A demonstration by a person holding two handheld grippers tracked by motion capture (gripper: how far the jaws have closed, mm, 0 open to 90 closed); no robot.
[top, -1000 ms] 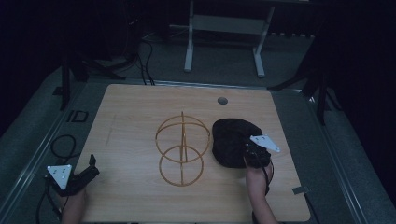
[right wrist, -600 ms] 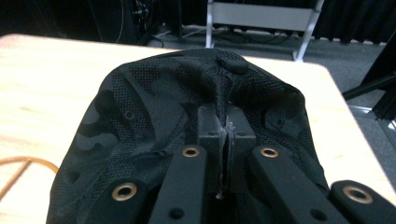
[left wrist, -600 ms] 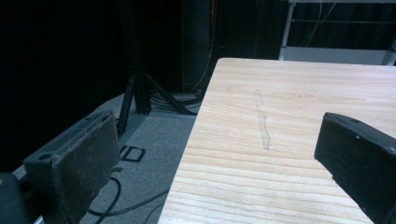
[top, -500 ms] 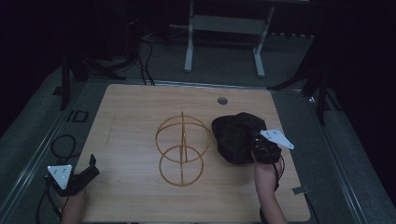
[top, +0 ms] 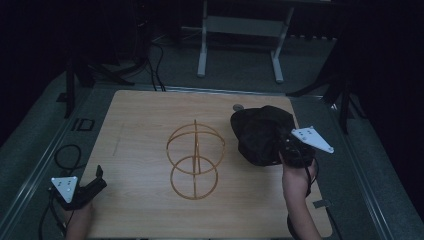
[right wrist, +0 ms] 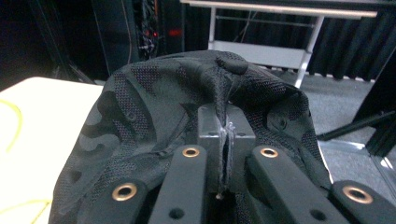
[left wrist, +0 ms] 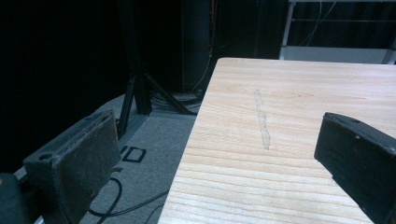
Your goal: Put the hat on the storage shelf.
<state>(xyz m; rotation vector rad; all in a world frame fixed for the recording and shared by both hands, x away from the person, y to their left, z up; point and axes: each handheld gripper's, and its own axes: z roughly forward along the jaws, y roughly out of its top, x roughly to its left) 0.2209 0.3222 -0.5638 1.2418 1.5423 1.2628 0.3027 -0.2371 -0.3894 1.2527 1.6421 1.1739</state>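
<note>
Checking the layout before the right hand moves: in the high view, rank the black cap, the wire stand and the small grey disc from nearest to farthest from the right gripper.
1. Black cap: clamped in the right gripper.
2. Small grey disc: just beyond the cap, near the table's far edge.
3. Wire stand: mid-table, toward the left.

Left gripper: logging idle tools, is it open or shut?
Open: the left gripper has its jaws set wide apart, bare table between them.

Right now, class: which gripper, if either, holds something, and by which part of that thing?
The right gripper is shut on the black cap, pinching a fold of its fabric near the top button. The left gripper is open over the table, holding nothing.
</note>
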